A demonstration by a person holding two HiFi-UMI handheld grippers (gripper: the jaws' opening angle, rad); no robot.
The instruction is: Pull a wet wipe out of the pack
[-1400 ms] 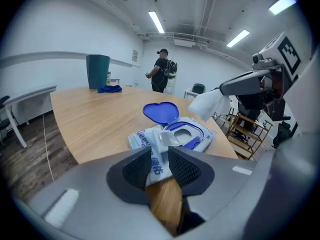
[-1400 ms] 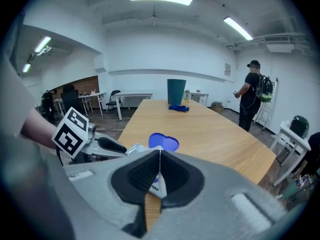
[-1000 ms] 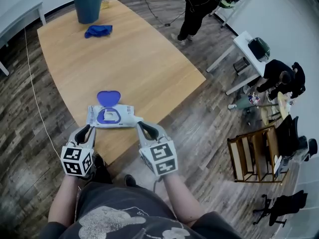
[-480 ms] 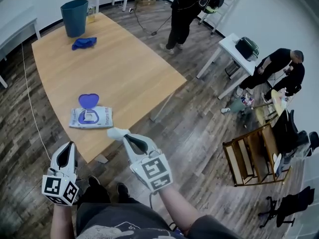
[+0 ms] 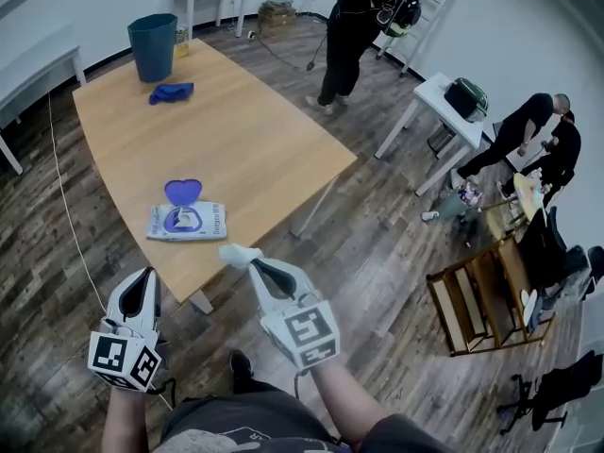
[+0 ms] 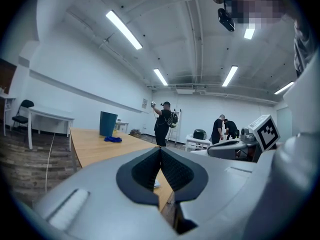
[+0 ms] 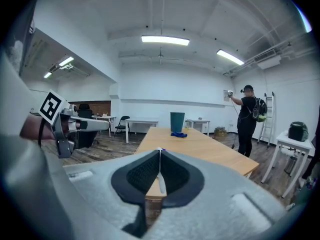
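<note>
Thin white wet wipe (image 5: 236,253) pinched in right tongs (image 5: 254,264), off pale wooden desk's (image 5: 245,140) near edge. Looks soft, limp, light, tear-prone; best gripped by corner. Flat white-blue wipe pack (image 5: 206,223), lid open, near that edge. Left tongs (image 5: 147,276) clenched, empty.

A teal bin (image 5: 153,45) stands at the far end of the wooden desk (image 5: 255,149), a blue cloth (image 5: 171,92) just beside it; a person in black (image 5: 354,26) stands beyond, near a ladder (image 5: 429,15).
</note>
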